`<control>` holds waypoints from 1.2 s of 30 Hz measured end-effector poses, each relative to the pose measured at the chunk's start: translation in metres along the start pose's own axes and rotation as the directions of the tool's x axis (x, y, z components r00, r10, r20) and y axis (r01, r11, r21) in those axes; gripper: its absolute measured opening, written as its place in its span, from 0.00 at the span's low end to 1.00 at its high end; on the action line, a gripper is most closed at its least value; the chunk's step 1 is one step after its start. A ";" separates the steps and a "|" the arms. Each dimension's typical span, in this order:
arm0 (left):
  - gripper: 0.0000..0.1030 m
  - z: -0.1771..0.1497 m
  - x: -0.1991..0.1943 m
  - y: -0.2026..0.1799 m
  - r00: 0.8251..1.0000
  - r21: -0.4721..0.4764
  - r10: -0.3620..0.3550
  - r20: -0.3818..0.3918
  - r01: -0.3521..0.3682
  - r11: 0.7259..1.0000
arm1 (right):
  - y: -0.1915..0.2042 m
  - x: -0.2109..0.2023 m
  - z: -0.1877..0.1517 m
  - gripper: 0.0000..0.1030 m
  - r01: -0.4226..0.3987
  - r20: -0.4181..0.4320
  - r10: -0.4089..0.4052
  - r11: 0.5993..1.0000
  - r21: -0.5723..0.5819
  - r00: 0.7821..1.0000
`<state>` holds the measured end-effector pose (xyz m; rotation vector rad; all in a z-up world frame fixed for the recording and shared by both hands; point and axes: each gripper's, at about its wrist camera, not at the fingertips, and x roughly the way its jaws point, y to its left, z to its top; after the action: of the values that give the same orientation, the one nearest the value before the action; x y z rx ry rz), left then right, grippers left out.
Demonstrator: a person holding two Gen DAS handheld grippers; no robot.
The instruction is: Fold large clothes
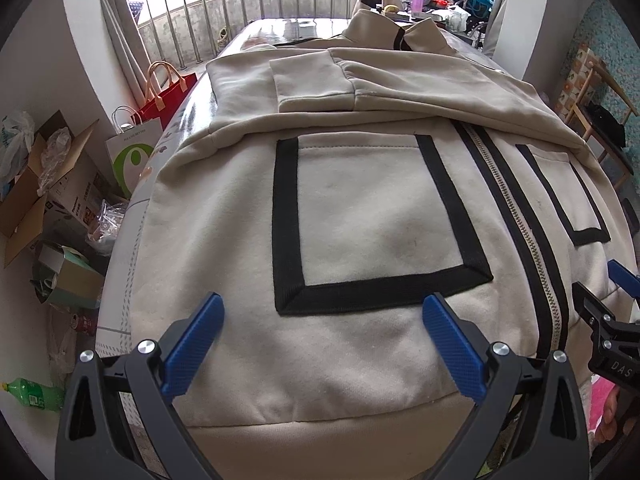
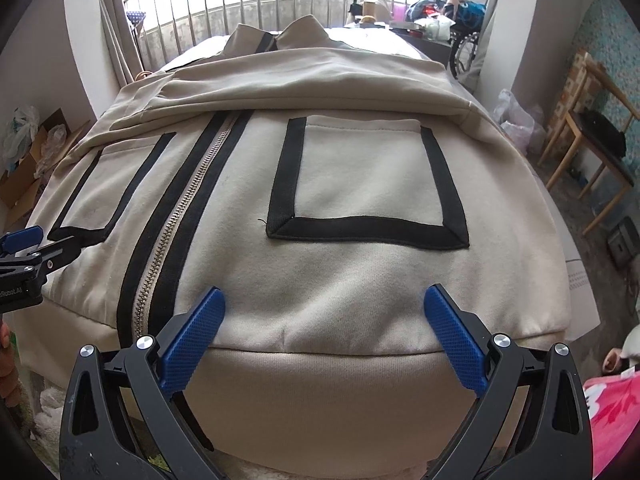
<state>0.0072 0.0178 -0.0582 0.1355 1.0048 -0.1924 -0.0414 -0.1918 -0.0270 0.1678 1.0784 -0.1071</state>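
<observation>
A beige zip-up jacket (image 1: 360, 208) with black-trimmed pockets lies flat on the table, both sleeves folded across its chest; it also shows in the right wrist view (image 2: 360, 184). Its zipper (image 1: 516, 216) runs down the middle. My left gripper (image 1: 322, 312) is open and empty over the hem on the jacket's left half. My right gripper (image 2: 324, 304) is open and empty over the hem (image 2: 320, 392) on the right half. Each gripper shows at the edge of the other's view: the right gripper (image 1: 604, 300) and the left gripper (image 2: 28, 248).
The table (image 1: 120, 264) edge runs along the left. Cardboard boxes (image 1: 36, 200), paper bags (image 1: 160, 108) and a green bottle (image 1: 32, 394) crowd the floor on the left. A wooden chair (image 2: 592, 148) stands on the right. A railing (image 2: 280, 4) and a cluttered surface (image 1: 440, 0) lie beyond.
</observation>
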 end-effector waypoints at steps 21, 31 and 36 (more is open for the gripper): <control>0.83 -0.101 -0.063 0.039 1.000 -0.039 -0.009 0.020 0.009 0.999 | 0.000 -0.001 -0.001 0.92 -0.002 -0.006 0.002 1.000 -0.019 1.000; 0.54 -0.108 -0.038 0.075 0.989 -0.233 -0.142 -0.047 0.127 0.964 | 0.001 -0.001 -0.001 0.92 -0.001 -0.002 0.001 1.000 -0.015 1.000; 0.42 -0.109 -0.032 0.077 0.978 -0.270 -0.200 -0.056 0.178 0.946 | 0.000 -0.001 0.000 0.92 -0.001 -0.002 0.001 1.000 -0.015 1.000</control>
<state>-0.0828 0.1178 -0.0869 -0.1987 1.1167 -0.2278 -0.0419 -0.1913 -0.0266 0.1551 1.0807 -0.0980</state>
